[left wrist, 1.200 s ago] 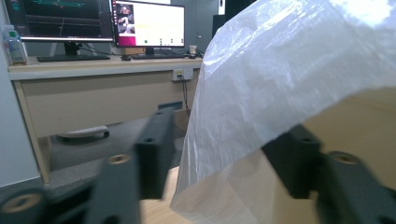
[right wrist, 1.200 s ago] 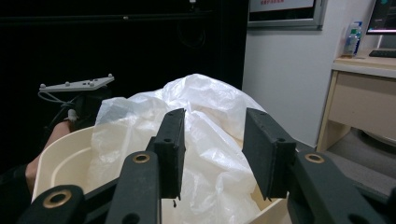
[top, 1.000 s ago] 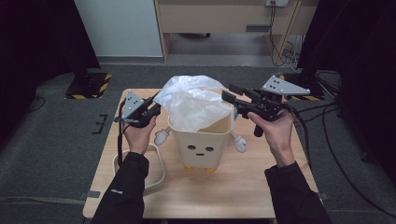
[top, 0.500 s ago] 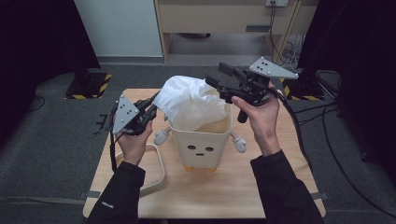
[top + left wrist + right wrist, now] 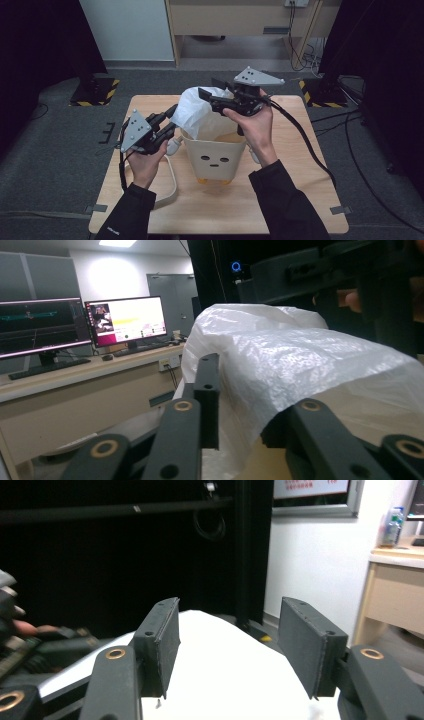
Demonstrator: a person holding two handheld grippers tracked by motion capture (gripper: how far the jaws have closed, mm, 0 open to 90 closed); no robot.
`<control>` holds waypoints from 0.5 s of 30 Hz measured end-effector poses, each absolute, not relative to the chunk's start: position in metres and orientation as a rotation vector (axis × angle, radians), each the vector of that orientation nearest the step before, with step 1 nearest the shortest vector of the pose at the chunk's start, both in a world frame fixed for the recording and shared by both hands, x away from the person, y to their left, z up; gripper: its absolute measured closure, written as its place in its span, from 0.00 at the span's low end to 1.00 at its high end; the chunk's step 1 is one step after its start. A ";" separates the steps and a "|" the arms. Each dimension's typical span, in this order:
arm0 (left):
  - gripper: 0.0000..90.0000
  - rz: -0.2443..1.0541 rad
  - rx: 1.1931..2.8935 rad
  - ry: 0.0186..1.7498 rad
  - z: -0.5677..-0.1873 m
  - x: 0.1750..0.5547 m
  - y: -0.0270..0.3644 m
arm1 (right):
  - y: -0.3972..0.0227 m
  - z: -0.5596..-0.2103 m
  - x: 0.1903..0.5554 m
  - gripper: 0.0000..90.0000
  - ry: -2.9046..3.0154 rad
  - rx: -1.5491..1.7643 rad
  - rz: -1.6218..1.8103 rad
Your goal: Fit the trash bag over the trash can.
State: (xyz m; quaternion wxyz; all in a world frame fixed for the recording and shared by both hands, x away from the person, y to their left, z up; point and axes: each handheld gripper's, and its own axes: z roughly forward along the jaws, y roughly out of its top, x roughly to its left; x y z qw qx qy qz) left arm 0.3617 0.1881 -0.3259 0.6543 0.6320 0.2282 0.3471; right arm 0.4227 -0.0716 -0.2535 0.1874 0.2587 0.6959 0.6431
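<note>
Two claws up | my left gripper (image 5: 167, 125) pinches white bag (image 5: 200, 112) at bin (image 5: 215, 157)'s 9 o'clock rim | my right gripper (image 5: 212, 90) gapes wide above | bag not yet seated.

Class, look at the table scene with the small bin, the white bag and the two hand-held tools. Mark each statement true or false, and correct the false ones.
1. The cream bin has a simple face on its front. True.
2. The white plastic bag lies flat on the table beside the bin. False: it sits in the bin and billows up above its rim.
3. The right tool is held over the bag with its jaws apart. True.
4. The left tool is at the bin's right side. False: it is at the bin's left side, at the bag's edge.
5. The wooden table stands on a white tiled floor. False: the floor is dark grey.
</note>
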 end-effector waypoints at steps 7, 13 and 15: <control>0.50 0.816 1.390 0.561 -0.337 0.355 0.202 | -0.058 -0.272 0.433 0.44 2.060 0.820 1.667; 0.37 0.836 1.411 0.640 -0.352 0.356 0.215 | -0.049 -0.285 0.437 0.42 2.204 0.844 1.508; 0.35 0.816 1.420 0.668 -0.359 0.359 0.218 | -0.049 -0.287 0.438 0.40 2.242 0.865 1.455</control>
